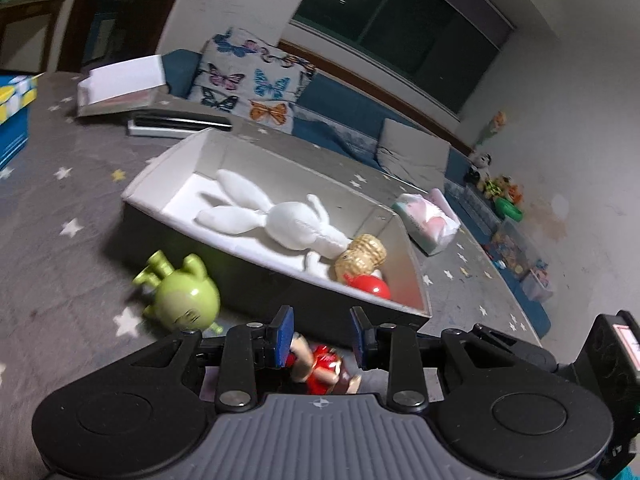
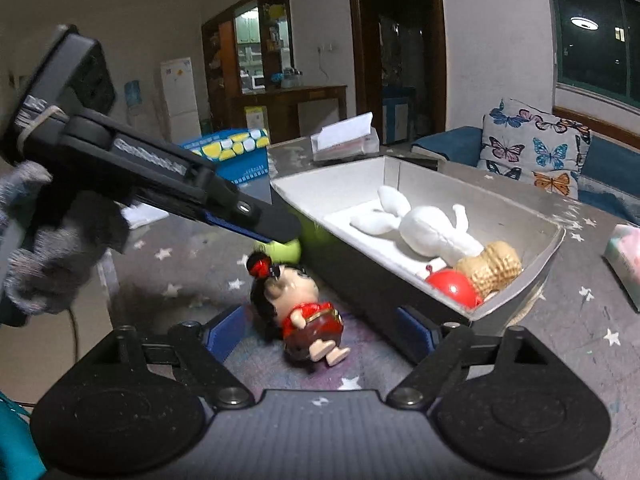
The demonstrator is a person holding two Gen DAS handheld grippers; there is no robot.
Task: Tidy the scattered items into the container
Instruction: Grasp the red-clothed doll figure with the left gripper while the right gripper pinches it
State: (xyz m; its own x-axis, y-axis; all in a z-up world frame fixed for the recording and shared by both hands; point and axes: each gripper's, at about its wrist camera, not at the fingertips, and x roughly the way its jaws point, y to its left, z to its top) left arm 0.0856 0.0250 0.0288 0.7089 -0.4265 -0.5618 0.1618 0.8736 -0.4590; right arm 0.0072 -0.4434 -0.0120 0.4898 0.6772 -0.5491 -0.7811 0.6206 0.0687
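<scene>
Doll (image 2: 298, 312) lies whole between the parted right tongs (image 2: 320, 328), whereas the parted left tongs (image 1: 320, 334) half-hide it yet reveal the green toy (image 1: 184, 300) leftward.

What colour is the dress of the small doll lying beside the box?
Red. The doll shows best in the right wrist view, lying outside the box.

A grey star-patterned cloth (image 2: 568, 320) covered the surface, bearing an open box (image 1: 256, 276), a green toy (image 1: 184, 300), a red-dressed doll (image 2: 300, 308) and a tissue pack (image 1: 428, 220).
</scene>
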